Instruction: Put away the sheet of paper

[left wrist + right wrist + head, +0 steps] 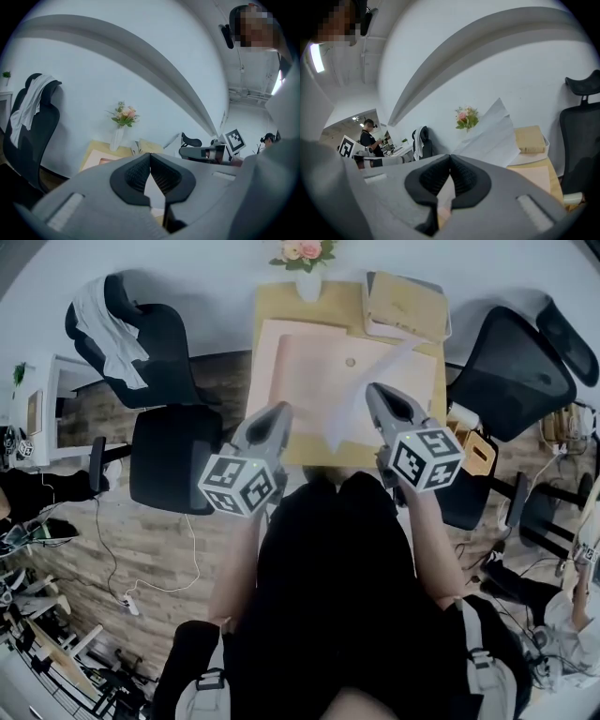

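In right tongs (450,156), sheet of paper (492,133)

Sheet of paper (497,133): showing thin, white, matt, creasing lightly.
Left gripper (280,411), right gripper (376,390): shells looking like smooth matt grey plastic.
Pads (138,174): showing black, ribbed, rubbery.
Desk (267,310): reading as pale matt wood.
Desk mat (300,371): looking smooth, pink, dull.
Right chair (511,371): back showing black mesh.
Left chair (173,456): wearing black cloth.
White cloth (108,320): looking soft, crumpling.
Floor (141,549): showing rough wood planks.
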Tool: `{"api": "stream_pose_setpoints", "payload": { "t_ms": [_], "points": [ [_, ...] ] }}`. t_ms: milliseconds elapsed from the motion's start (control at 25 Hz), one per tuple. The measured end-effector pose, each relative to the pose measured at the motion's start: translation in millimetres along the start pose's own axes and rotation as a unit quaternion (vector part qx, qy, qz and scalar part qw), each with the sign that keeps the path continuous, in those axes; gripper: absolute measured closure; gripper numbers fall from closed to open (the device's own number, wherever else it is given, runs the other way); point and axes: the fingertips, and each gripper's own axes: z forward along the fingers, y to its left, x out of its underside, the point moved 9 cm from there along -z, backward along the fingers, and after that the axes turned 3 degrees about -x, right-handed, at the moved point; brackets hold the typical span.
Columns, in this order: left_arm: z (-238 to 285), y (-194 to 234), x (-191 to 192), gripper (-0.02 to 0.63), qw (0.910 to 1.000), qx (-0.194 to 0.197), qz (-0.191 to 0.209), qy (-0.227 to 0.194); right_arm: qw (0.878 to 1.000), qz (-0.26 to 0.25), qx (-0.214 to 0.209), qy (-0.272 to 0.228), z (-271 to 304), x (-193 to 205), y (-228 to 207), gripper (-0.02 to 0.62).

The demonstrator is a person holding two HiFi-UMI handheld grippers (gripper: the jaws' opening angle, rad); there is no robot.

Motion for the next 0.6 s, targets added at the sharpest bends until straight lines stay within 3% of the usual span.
{"api": "stream_pose_setpoints", "payload": {
  "t_ms": [280, 600],
  "points": [
    [8, 4, 3, 0.597, 0.9999, -0.011, -0.006, 0.008, 1.000, 0.021, -0.018, 0.015, 22, 3, -16, 0.592],
    [20, -5, 0, 0.597, 0.9987, -0.044, -0.023, 0.007, 0.994, 0.081, -0.027, 0.074, 38, 22, -68, 0.592]
  ]
}}
